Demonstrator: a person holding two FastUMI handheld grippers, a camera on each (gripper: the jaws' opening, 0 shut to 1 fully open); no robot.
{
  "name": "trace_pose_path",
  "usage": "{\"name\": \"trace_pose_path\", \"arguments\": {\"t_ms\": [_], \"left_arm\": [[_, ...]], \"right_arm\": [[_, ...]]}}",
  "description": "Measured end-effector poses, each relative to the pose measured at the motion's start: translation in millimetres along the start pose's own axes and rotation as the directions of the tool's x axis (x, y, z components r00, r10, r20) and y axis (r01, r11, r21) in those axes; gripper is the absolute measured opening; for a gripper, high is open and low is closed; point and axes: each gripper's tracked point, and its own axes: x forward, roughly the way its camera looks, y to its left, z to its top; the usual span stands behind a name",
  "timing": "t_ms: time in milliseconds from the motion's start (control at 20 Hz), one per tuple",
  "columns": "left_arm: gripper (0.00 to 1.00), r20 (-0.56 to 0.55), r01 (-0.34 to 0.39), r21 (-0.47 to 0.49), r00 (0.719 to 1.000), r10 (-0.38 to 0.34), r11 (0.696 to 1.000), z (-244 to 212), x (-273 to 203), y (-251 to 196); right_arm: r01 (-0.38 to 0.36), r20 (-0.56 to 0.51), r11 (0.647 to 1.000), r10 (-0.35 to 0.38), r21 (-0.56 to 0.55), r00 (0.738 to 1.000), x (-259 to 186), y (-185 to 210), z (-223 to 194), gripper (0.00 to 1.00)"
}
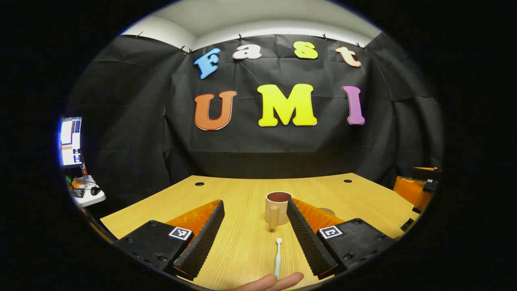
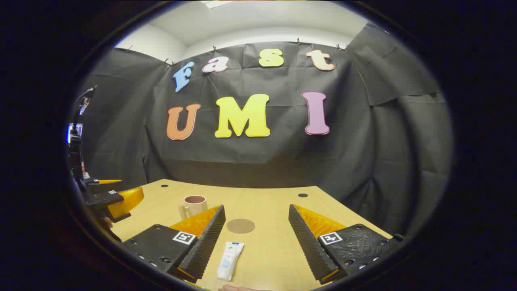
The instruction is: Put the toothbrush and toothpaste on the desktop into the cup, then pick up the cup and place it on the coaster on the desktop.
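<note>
Beige cup (image 1: 278, 211) stands upright on desktop (image 1: 242, 242), contents unseen.

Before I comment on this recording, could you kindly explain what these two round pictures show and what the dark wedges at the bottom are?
No robot here: a person holds a two-finger gripper in each hand, with a camera riding on each. The wedges are each gripper's own fingers. In the left gripper view, the left gripper is open above the wooden desk, with a toothbrush between its fingers and a cup ahead. In the right gripper view, the right gripper is open too, with a toothpaste tube by its fingers and a round coaster beyond. Nothing is held yet.
</note>
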Motion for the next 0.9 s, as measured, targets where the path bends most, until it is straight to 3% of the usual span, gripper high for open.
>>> {"name": "trace_pose_path", "arguments": {"t_ms": [900], "left_arm": [[0.98, -0.031, 0.028, -0.011, 0.999, -0.028, 1.0, -13, 0, -3]], "right_arm": [[0.014, -0.041, 1.0, -0.014, -0.003, 0.999, 10, -2, -13, 0.97]]}}
